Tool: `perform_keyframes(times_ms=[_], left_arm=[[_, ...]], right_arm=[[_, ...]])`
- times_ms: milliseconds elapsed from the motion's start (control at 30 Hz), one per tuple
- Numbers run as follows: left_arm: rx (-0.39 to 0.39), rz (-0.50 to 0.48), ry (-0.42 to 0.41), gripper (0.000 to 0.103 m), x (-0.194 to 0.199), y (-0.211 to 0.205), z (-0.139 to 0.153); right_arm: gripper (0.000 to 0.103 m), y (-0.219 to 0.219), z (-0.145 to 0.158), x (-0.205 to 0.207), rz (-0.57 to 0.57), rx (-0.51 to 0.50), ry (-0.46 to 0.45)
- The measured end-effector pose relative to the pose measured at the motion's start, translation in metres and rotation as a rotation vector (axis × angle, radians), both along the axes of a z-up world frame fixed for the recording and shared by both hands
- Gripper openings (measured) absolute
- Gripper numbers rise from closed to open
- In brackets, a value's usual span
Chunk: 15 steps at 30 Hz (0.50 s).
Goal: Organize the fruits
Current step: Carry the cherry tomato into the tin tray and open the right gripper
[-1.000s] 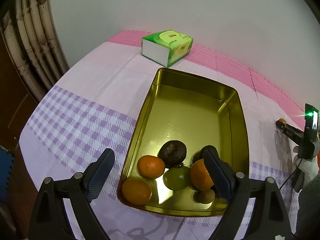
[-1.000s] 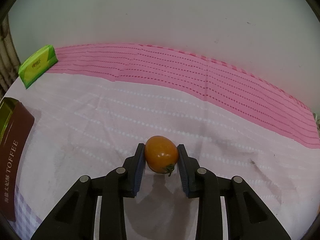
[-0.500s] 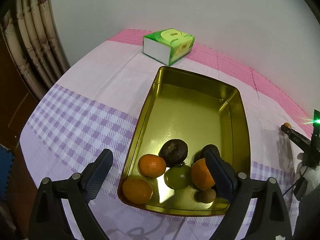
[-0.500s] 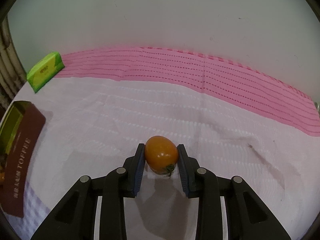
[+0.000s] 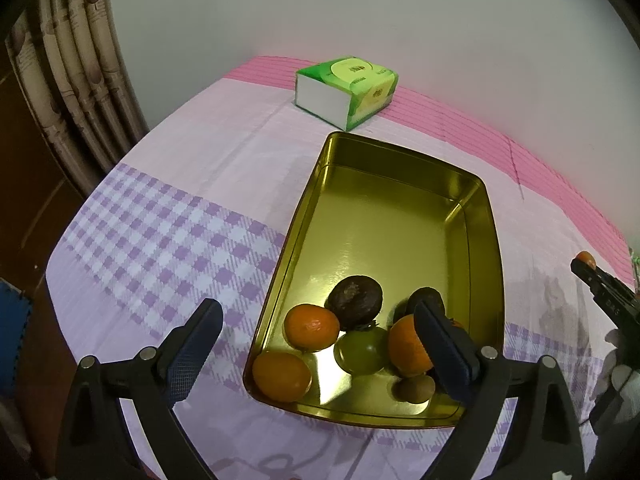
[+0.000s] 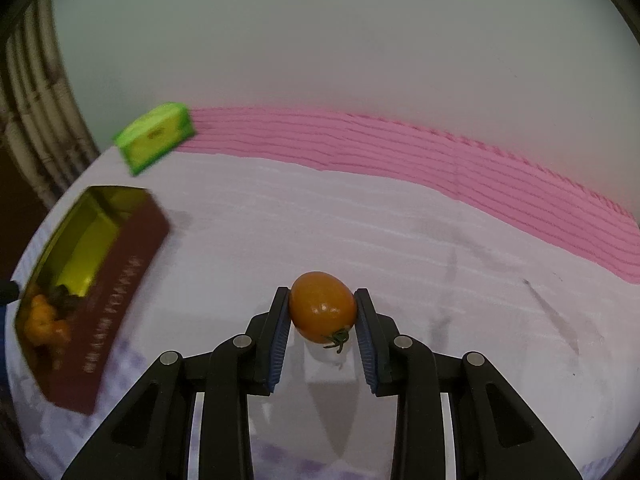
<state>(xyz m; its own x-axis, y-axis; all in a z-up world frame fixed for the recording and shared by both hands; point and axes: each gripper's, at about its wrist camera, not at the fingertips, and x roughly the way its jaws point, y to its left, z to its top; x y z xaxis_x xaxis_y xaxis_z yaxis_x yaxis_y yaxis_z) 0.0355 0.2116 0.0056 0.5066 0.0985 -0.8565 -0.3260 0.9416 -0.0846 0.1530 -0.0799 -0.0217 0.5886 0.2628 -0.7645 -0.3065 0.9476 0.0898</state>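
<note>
Right claw [image 6: 322, 334]: pads clamped on an orange tomato [image 6: 322, 306], held clear above the bench [image 6: 400, 240]. Tomato's long axis runs roughly across the pads; its green stem end points down and toward the camera.

Left claw [image 5: 320, 344]: jaws wide and opening, nothing between the pads, hovering over the near end of the gold tin [image 5: 400, 216].

Tin: rectangular, long axis running from the bench's near edge toward the far edge with the pink stripes. Fruit is bunched at its near end: three oranges [image 5: 311, 327], a green tomato [image 5: 360, 350], two dark fruits [image 5: 354, 296], a small brown one [image 5: 414, 388]. Far half of tin is bare.

Green tissue box [image 5: 346, 90] sits just beyond the tin's far end.
</note>
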Motion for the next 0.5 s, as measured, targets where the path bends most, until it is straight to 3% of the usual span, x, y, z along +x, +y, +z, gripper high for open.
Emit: perform_keyframes(times_ms=[267,500], left_arm=[[-0.017,0.054,-0.019,0.095,-0.011,0.018,0.016],[-0.002,0.078,-0.014,0.095,-0.031,0.041,0.029]], right_arm=[[0.033,0.058,0.028,-0.036,0.166,0.042,-0.031],[0.033,0.111,0.028,-0.067,0.298,0.059,-0.001]])
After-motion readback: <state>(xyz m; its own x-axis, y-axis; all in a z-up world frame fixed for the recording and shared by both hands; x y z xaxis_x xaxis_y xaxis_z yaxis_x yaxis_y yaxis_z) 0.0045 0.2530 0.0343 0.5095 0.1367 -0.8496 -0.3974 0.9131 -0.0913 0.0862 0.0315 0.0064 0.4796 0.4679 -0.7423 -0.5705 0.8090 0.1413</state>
